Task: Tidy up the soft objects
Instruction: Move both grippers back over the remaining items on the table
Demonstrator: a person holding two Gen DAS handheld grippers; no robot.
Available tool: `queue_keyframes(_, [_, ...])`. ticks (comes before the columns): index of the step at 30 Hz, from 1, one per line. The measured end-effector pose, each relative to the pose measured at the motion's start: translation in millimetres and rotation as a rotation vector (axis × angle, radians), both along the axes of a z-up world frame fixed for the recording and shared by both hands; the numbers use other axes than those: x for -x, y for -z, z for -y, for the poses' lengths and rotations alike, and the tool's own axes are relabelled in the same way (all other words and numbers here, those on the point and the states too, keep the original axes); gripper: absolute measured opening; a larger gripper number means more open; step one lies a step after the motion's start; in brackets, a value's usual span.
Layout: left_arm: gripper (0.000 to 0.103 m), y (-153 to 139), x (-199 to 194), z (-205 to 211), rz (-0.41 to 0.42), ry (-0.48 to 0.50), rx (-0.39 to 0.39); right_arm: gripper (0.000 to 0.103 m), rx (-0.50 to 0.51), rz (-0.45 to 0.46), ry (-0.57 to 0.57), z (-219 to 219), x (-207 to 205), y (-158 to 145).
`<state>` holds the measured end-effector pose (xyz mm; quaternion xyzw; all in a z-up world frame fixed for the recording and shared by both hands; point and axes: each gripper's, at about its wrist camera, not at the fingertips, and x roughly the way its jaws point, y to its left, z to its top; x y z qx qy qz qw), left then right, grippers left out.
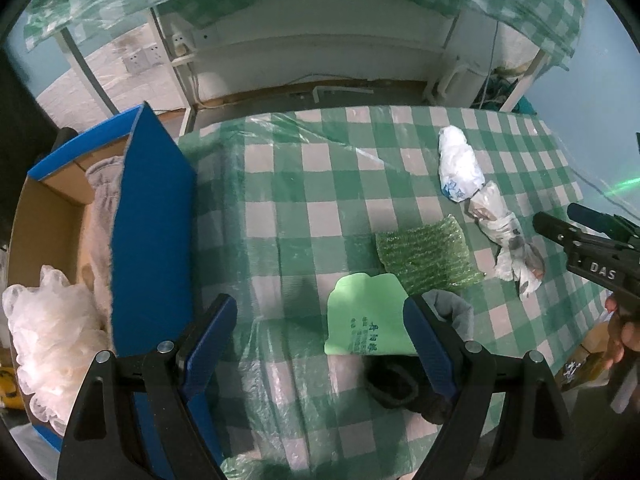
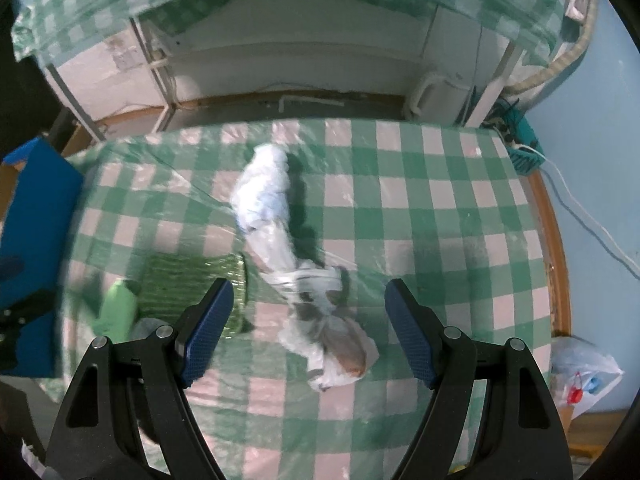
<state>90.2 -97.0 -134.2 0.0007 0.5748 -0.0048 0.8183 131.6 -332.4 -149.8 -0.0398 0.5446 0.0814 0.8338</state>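
While both tongs hang spread and empty over the checked tablecloth (image 1: pixel 304 208), left gripper (image 1: pixel 320 332) sits above the green bag (image 1: pixel 360 320) beside the blue box (image 1: pixel 156 216), and right gripper (image 2: pixel 308 324) frames the knotted white bag bundle (image 2: pixel 320 304), bubble wrap (image 2: pixel 192 280) nearby.

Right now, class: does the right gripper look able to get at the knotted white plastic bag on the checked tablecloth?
Probably yes. The right gripper is open above the knotted white plastic bag, which lies alone on the checked tablecloth; the green bubble wrap sits clear to one side.
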Motion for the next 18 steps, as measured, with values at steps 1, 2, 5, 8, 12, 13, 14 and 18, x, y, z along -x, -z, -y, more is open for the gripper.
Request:
queue_keyframes(1, [0.086, 3.1, -1.8, 1.2, -0.007, 0.000, -0.002, 0.077, 0.001, -0.008, 0.001, 0.9, -1.7, 5.4])
queue_keyframes(2, [0.086, 5.5, -3.5, 2.1, -0.012, -0.001, -0.003, 0.077, 0.000, -0.018, 0.002, 2.0, -3.0, 10.7])
queue_keyframes(5, [0.086, 11.9, -7.6, 3.3, -0.026, -0.006, -0.003, 0.077, -0.004, -0.048, 0.003, 4.4, -5.3, 27.3])
queue_keyframes(8, [0.086, 18.2, -11.2, 3.9, -0.043, -0.012, 0.005, 0.077, 0.000, -0.067, -0.001, 5.8, -6.2, 40.2])
queue_keyframes(12, [0.086, 27.3, -16.6, 5.7, -0.071, -0.020, 0.019, 0.077, 0.021, -0.078, -0.010, 6.6, -7.9, 52.2])
queue_keyframes(13, [0.086, 29.3, -18.0, 5.9, -0.076, -0.022, 0.023, 0.077, 0.022, -0.080, -0.011, 6.7, -8.6, 53.1])
queue_keyframes(14, [0.086, 31.6, -19.3, 6.2, -0.082, -0.027, 0.030, 0.077, 0.023, -0.081, -0.012, 6.0, -9.7, 54.3])
queue_keyframes(18, [0.086, 40.6, -23.1, 7.2, -0.112, -0.040, 0.055, 0.077, 0.045, -0.081, -0.029, 4.0, -10.2, 57.2])
